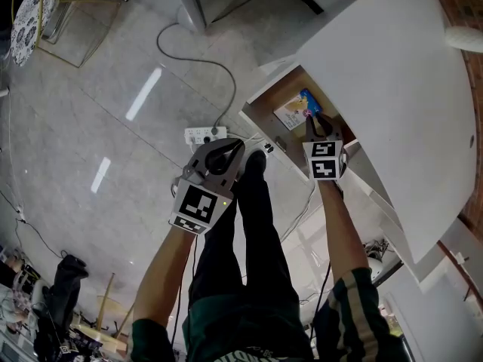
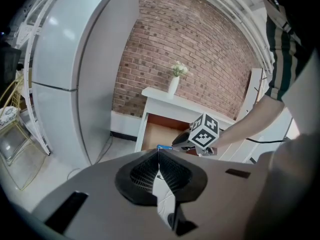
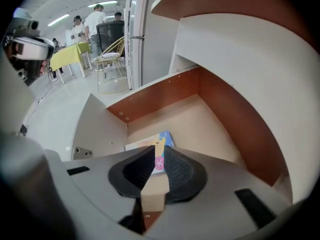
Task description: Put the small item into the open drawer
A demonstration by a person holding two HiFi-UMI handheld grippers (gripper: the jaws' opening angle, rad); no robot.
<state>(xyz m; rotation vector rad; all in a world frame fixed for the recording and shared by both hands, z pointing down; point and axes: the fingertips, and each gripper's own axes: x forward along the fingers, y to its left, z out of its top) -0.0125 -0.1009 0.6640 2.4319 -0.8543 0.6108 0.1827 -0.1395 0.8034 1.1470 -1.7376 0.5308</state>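
Small item [image 3: 164, 138]: flat pale packet with a blue corner and a pink spot. It rests on the floor of the open drawer [image 3: 200, 116], near the front corner, long axis across my view.

Right gripper [image 3: 158, 150]: the nearer one. Jaws are a narrow slit, with the packet showing through just beyond the tips; unclamped, I judge.

Left gripper [image 2: 159, 153]: jaws pressed together, empty, well back from the drawer.

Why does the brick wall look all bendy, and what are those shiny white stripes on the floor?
Left gripper view: the wide-angle lens bends the brick wall into curves. Right gripper view: the drawer walls bow in the same way. Head view: the white stripes are glare, probably ceiling lights mirrored in the glossy floor.
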